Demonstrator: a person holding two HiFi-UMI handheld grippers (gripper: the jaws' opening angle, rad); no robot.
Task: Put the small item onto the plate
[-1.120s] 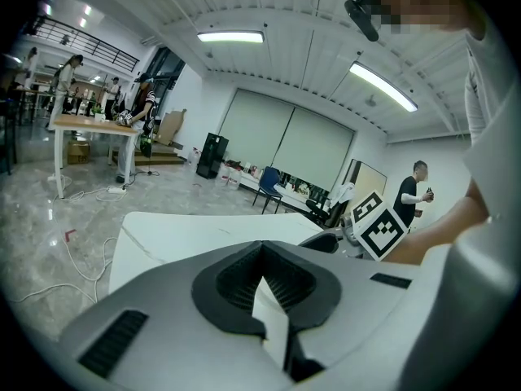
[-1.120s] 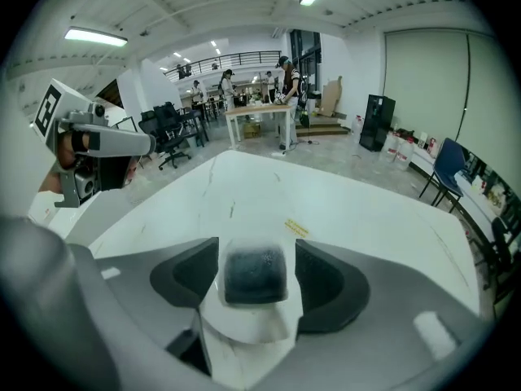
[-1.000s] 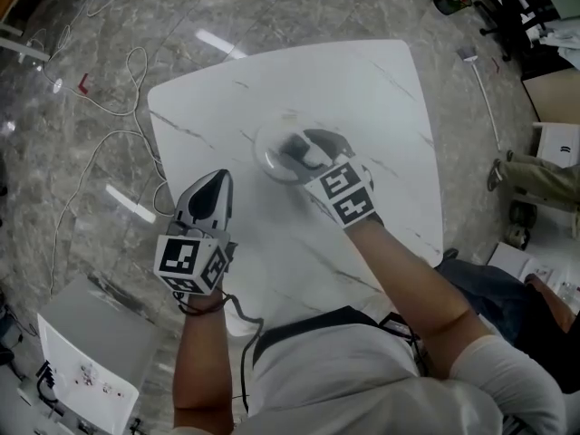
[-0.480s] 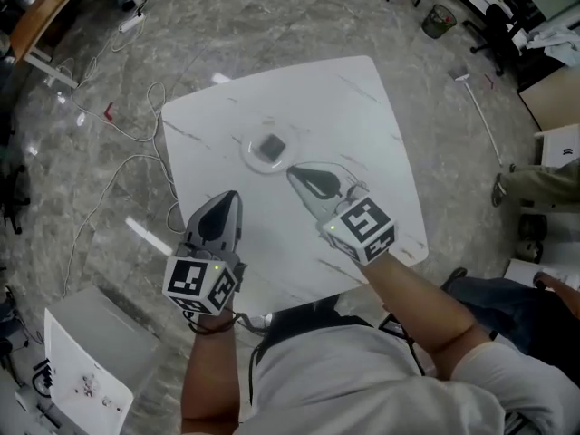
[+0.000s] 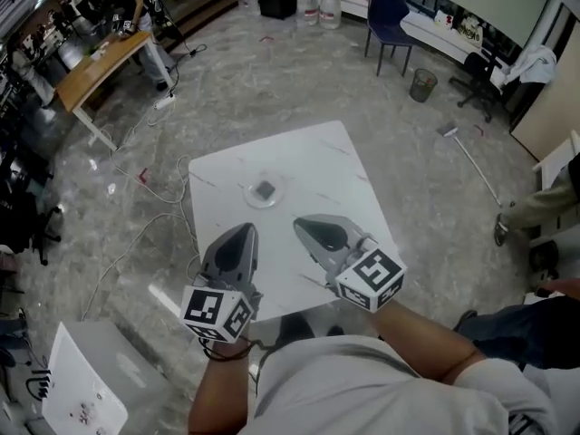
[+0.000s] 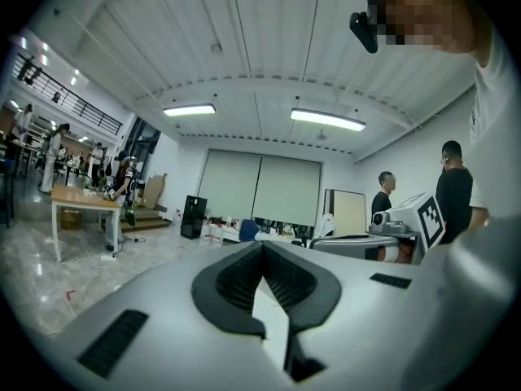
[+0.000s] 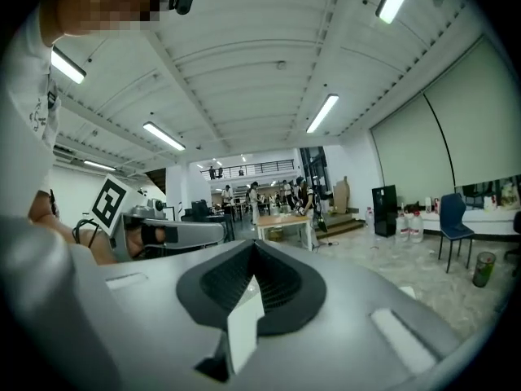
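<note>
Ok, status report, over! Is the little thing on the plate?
Left gripper shut, empty. Right gripper shut, empty. Small item sits on plate. Nothing in the way.

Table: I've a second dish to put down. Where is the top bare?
Bare: the wide stretch between the plate and the table's right edge, plus the far strip beyond the plate. Crowded: the near edge, where the left tool and right tool hover.

The left gripper (image 6: 262, 251) is seen with its jaws brought together and nothing between them, raised toward a ribbed ceiling (image 6: 244, 47); the right gripper (image 6: 321, 242) is shown alongside, a wooden table (image 6: 77, 201) far left
</note>
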